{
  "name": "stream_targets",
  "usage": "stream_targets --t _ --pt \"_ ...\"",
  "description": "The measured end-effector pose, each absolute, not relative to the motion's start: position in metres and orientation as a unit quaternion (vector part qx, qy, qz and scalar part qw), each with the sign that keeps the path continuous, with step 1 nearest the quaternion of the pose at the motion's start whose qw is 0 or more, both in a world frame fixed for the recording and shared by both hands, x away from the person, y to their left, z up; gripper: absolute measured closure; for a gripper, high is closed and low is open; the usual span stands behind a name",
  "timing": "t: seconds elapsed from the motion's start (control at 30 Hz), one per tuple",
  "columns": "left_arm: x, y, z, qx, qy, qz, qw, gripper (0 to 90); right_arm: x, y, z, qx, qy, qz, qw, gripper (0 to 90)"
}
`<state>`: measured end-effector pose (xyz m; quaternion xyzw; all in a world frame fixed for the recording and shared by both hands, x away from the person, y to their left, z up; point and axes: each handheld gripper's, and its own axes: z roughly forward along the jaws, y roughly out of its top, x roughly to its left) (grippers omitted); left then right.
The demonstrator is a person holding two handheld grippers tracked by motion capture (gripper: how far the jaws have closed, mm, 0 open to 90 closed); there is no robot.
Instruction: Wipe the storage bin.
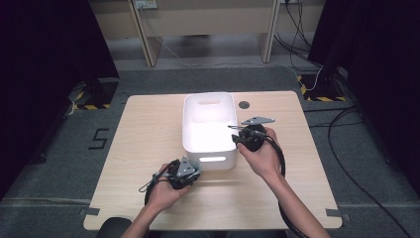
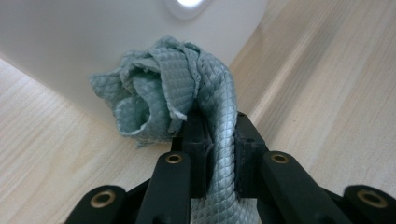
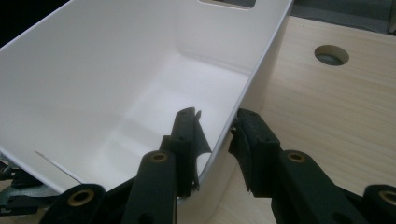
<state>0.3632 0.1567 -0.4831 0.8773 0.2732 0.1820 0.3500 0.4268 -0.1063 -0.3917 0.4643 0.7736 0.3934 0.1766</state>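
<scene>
Looking down from the high view, you get the layout: white plastic bin (image 1: 208, 130) in the middle of a pale wood-grain table (image 1: 138, 148), your left gripper (image 1: 184, 173) low against the bin's near wall, your right gripper (image 1: 241, 136) at its right rim. That view is too small to show what either one has.

Your left gripper view fills that in: the jaws are clenched on a grey-green cloth (image 2: 168, 93) (waffle-like quilted weave, soft, bunched into a loose rosette above the tips, a twisted strand running down between the pads). The cloth sits just in front of the bin's smooth outer wall (image 2: 70, 51), above the tabletop; touching the wall or not, cannot tell.

Your right gripper view gives the bin's inside: smooth, glossy, rounded corners, a handle slot in the far wall. Its jaws straddle the thin right wall (image 3: 243, 100), one inside, one outside. Pads look close to it, but whether they press it I cannot tell. A round cable hole (image 3: 331, 54) sits in the table beyond.
</scene>
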Motion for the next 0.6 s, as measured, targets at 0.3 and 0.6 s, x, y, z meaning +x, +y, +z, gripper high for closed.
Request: stream_targets --t 0.3,0.6 --pt "0.3636 0.1551 -0.4860 0.881 0.271 0.183 0.341 78.1 0.4261 -0.1059 -0.3919 0.465 0.773 0.393 0.177 69.6" --pt "0.3642 0.1528 -0.4898 0.883 0.273 0.181 0.336 78.2 0.4260 -0.1054 -0.3923 0.464 0.772 0.394 0.180 69.6"
